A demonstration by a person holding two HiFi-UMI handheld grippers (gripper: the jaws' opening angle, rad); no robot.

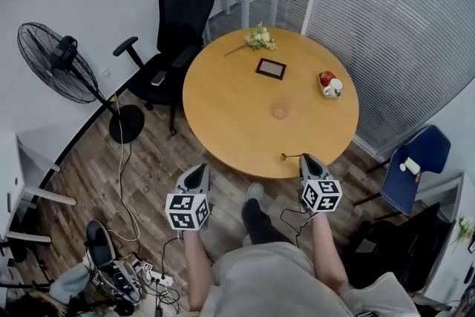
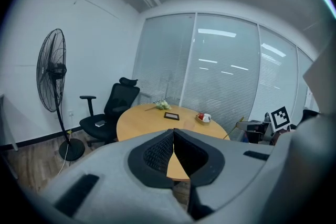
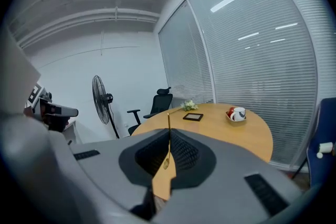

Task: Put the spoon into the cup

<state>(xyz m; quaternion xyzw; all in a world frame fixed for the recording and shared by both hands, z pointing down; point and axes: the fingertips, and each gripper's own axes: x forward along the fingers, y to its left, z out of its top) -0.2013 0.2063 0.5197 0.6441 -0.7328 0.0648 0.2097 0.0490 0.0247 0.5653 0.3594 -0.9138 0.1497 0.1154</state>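
Observation:
A clear, faintly pink cup (image 1: 280, 110) stands upright near the middle of the round wooden table (image 1: 223, 108). My right gripper (image 1: 307, 158) hovers at the table's near edge, shut on a thin gold spoon (image 1: 289, 156) that sticks out to the left. In the right gripper view the spoon (image 3: 168, 136) stands up between the closed jaws of that gripper (image 3: 169, 132). My left gripper (image 1: 199, 169) hangs just off the table's near edge, shut with nothing in it; in its own view the left gripper (image 2: 174, 132) points at the table. The cup lies a good way beyond both grippers.
On the far side of the table are a small picture frame (image 1: 270, 68), a bunch of flowers (image 1: 260, 38) and a dish with red and white items (image 1: 329, 83). A black office chair (image 1: 177, 26), a floor fan (image 1: 58, 61), a blue chair (image 1: 415, 158) and floor cables (image 1: 126, 204) surround it.

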